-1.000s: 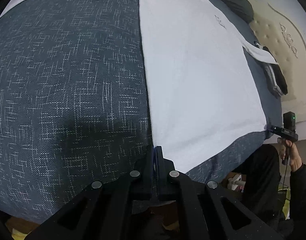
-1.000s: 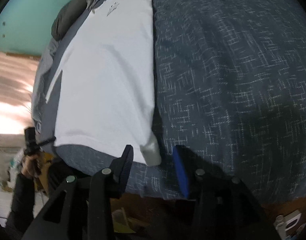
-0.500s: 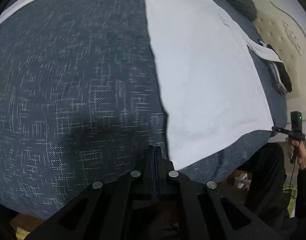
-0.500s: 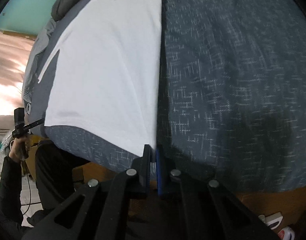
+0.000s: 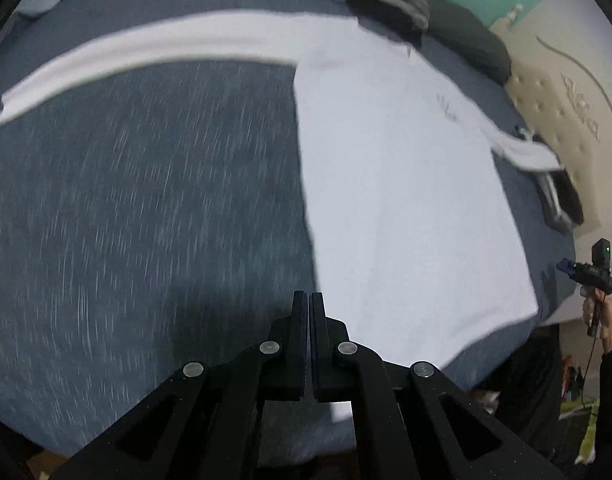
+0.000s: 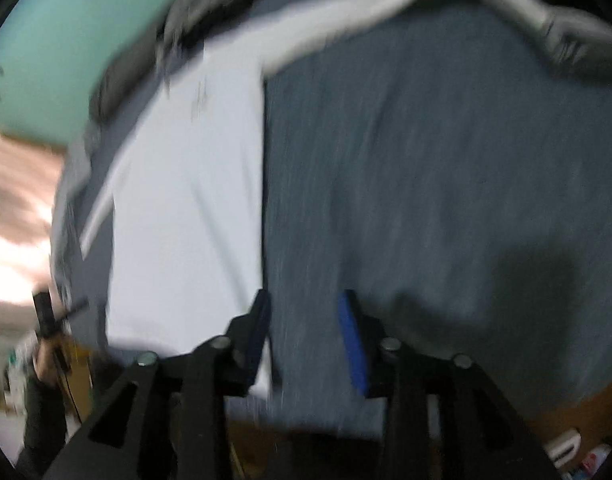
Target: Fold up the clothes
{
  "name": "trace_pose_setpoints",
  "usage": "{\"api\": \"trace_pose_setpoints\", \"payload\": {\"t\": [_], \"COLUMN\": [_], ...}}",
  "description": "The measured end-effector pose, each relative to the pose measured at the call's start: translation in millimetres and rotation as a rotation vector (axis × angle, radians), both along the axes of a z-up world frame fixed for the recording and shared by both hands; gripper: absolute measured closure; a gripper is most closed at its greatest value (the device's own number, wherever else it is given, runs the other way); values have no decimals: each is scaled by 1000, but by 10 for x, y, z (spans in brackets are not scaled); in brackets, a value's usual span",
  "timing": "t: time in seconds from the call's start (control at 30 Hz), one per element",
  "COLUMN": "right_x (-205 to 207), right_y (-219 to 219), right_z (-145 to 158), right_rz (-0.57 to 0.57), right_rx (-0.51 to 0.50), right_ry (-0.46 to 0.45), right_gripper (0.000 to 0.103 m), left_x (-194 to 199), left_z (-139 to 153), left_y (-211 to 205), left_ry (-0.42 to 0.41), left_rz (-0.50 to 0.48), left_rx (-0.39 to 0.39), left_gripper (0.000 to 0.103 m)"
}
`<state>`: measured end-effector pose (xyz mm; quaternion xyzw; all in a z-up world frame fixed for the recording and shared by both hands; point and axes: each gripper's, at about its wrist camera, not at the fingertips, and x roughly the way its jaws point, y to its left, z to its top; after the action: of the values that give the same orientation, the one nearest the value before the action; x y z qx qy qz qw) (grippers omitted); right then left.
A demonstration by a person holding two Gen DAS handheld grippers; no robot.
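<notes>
White long-sleeved shirt [image 5: 405, 208] laid flat on bed [image 5: 146, 200]; left tool [image 5: 308, 300] closed empty beside its hem; right tool [image 6: 304, 312] opening, nothing gripped.

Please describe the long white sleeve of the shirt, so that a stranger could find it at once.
Start from the dark blue speckled bedcover that fills the bed. On it lies a white shirt, spread flat. The long sleeve stretches sideways from its shoulder, a narrow white band across the bare cover; the opposite sleeve shows much shorter.
</notes>
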<state>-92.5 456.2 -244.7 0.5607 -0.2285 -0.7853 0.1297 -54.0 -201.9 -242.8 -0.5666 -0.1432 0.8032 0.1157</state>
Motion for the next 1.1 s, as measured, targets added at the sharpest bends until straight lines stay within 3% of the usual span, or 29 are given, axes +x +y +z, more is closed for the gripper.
{"api": "trace_pose_setpoints", "payload": {"t": [0.2,0.23,0.3,0.43,0.67,0.83,1.1], "right_x": [-664,-768,-966,-1295,-1777,-2059,-2451], "right_y": [638,741,923,1184,1580,1932,2111], "right_z": [459,509,568,598,659,719,554], "right_rz": [-213,-241,-271,-378,-490,-572,-581], "right_rx": [26,38,87,107,166,193,226], "right_ry": [208,231,265,310,339,336,260], "right_gripper": [55,49,48,48,46,46,46], "left_x": [-418,-496,-669,-979,-1348,-1465,-1492], "left_z": [169,154,70,-127,-378,-448,-460], "left_y": [30,82,138,364,767,956,1035], "left_ry": [85,99,116,122,132,147,178], "left_rz": [37,51,86,83,89,68,63], "left_rx": [22,35,59,72,131,109,110], "left_gripper": [100,98,85,85,80,77,72]}}
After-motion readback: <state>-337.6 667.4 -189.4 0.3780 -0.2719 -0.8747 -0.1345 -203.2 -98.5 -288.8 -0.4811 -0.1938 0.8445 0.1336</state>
